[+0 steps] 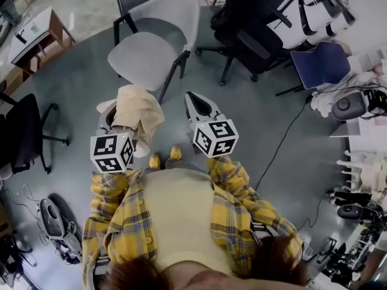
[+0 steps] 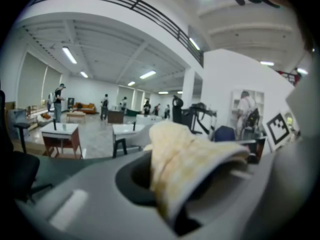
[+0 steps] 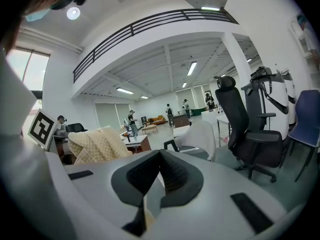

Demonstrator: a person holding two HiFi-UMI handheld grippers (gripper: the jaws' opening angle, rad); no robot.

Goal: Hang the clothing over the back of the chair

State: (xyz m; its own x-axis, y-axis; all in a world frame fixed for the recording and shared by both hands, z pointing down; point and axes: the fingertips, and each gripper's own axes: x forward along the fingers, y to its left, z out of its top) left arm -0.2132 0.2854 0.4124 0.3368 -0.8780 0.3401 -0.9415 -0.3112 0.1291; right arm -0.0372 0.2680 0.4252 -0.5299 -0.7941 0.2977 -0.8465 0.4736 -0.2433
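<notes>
The grey floor (image 1: 72, 89) fills most of the head view, and the person stands on it in a yellow plaid shirt (image 1: 115, 216); the head is cut off by the bottom edge. On the far side stands the grey chair (image 1: 154, 44), its seat turned toward the person and its back bare. Its far legs are hidden under the seat. To its right is a black office chair (image 1: 248, 38), partly out of frame at the top, and further right a blue chair (image 1: 319, 65) among cluttered gear that is hard to tell apart.

The clothing (image 1: 139, 110) is a beige bundle held in the air near the chair's near edge, apart from it and above the floor. What kind of garment it is cannot be told. The left gripper (image 1: 116, 112) has its fingers clamped on the cloth, which drapes over them and hides the tips in both views.

The right gripper (image 1: 195, 100) is just right of the bundle, not touching it. Its fingers (image 3: 176, 176) meet at the tips with nothing between them.

Two yellow shoes (image 1: 164, 157) show between the grippers.
</notes>
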